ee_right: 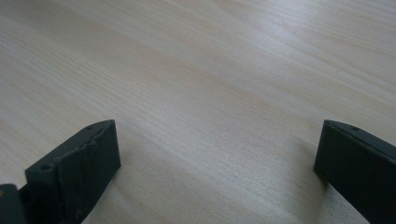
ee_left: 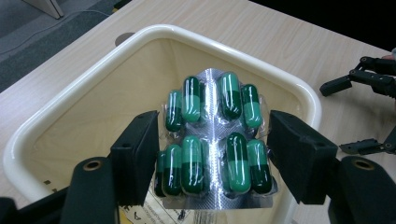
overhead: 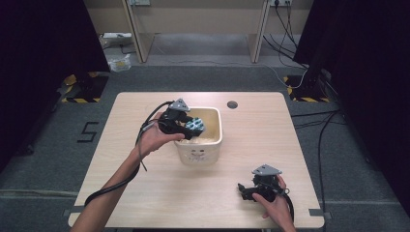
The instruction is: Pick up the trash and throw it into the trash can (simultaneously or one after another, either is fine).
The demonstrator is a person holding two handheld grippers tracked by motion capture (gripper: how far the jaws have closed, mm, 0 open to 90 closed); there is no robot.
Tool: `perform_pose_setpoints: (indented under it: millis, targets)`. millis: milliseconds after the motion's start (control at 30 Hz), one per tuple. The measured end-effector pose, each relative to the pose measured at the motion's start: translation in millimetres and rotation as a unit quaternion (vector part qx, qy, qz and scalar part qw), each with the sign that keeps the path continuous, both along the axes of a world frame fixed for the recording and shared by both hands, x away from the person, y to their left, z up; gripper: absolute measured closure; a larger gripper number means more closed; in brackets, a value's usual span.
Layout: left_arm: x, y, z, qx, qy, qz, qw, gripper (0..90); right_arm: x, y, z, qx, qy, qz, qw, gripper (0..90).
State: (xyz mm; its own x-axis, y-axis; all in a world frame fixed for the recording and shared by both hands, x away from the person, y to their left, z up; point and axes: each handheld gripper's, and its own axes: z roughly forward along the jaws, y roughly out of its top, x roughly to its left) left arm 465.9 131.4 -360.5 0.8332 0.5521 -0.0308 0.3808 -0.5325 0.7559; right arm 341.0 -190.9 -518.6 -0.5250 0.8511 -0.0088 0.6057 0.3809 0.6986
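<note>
— Nearest me, what does the right gripper (overhead: 247, 189) show?

— Resting low on the wooden table (overhead: 251, 140) at its near right corner, held in the person's right hand (overhead: 276, 205). I see its jaws spread wide in the right gripper view, with bare wood grain between them and nothing held.

— And the left gripper (ee_left: 212, 154)?

— Farther in, I see it clamped on a blister pack of green capsules (ee_left: 214, 140). Its two black pads press the foil sheet's left and right edges. The pack faces the camera, two rows of two-tone green capsules, slightly tilted.

— Where is the pack, exactly?

— Held above the open mouth of the cream tub (ee_left: 70, 93), which stands near the table's middle. In the high view the pack (overhead: 195, 126) hangs over the tub's left rim (overhead: 218, 126), clear of its floor.

— Beyond that?

— A round grommet hole (overhead: 232, 104) sits near the table's far edge.
</note>
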Motion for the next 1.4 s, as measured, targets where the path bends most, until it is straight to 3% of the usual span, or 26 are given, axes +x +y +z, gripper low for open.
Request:
perform_pose_setpoints:
  millis: [267,367,800,1400]
  targets:
    - [2.8,-4.3,-4.1,0.002,0.005,0.0,1.0,31.0,0.0,0.0,0.0,0.0,0.0,0.0,1.0,0.4]
    - [4.3,-5.8,-5.8,0.002,0.008,0.005,1.0,25.8,0.0,-0.1,0.0,0.0,0.0,0.0,1.0,0.4]
    - [3.3,-6.4,1.1,-0.017,0.005,0.011,0.9998,17.8,0.0,0.0,0.0,0.0,0.0,0.0,1.0,0.4]
    - [0.5,7.1,8.4,-0.025,-0.003,0.023,0.9994,17.4,0.0,0.0,0.0,0.0,0.0,0.0,1.0,0.4]
